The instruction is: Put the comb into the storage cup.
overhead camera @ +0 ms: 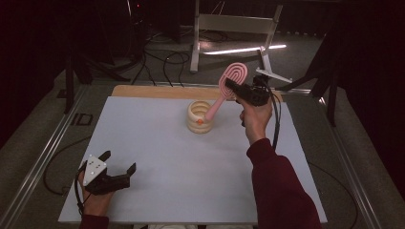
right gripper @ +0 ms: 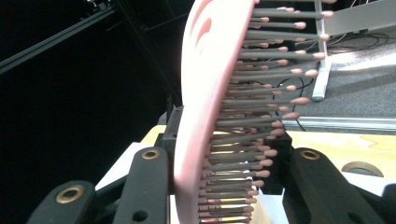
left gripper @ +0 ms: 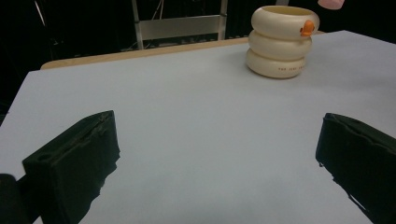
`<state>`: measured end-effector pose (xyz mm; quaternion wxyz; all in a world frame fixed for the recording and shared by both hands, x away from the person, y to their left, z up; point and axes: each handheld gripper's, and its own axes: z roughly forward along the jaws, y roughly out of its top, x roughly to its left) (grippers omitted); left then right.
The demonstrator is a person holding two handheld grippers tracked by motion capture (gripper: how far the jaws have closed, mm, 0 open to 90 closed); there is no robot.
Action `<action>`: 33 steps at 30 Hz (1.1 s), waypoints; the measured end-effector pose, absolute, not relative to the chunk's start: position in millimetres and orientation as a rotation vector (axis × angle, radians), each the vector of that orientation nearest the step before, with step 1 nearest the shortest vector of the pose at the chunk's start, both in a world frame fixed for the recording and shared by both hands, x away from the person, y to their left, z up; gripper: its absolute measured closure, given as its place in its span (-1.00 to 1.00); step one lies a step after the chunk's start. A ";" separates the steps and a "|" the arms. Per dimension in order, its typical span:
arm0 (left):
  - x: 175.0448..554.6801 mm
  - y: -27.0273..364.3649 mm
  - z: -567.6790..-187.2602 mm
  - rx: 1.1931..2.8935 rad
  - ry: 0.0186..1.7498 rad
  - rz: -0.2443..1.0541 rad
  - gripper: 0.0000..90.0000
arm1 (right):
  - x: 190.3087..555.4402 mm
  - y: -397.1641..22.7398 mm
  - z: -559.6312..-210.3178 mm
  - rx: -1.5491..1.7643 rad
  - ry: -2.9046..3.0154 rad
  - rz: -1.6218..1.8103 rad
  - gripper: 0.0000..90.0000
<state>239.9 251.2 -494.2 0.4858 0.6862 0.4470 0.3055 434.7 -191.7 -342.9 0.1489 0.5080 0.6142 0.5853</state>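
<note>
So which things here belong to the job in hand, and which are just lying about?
In the job:
- pink plastic hairbrush, clamped in the right gripper
- cream ringed holder with an orange duck bill, the brush handle at its mouth

Lying about:
- left gripper, jaws open, idle on the grey table
- white metal frame behind

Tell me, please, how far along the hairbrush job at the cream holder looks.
Done: right gripper is shut on the pink hairbrush. In hand: its handle tip sits at the cream ring holder's mouth. Left: release, if it's going in; the open left gripper idles on the table.
</note>
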 end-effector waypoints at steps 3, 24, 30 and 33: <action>239.6 251.7 -494.1 1.669 1.088 0.744 -0.99 | 436.8 -189.6 -341.4 1.452 1.756 1.681 0.42; 238.4 253.1 -493.4 1.659 1.090 0.743 -0.99 | 445.2 -178.0 -340.1 1.436 1.718 1.680 0.42; 238.4 253.4 -493.4 1.659 1.090 0.742 -0.99 | 446.3 -175.8 -341.0 1.430 1.708 1.679 0.42; 238.4 253.4 -493.4 1.659 1.090 0.742 -0.99 | 446.7 -175.3 -341.2 1.430 1.705 1.677 0.42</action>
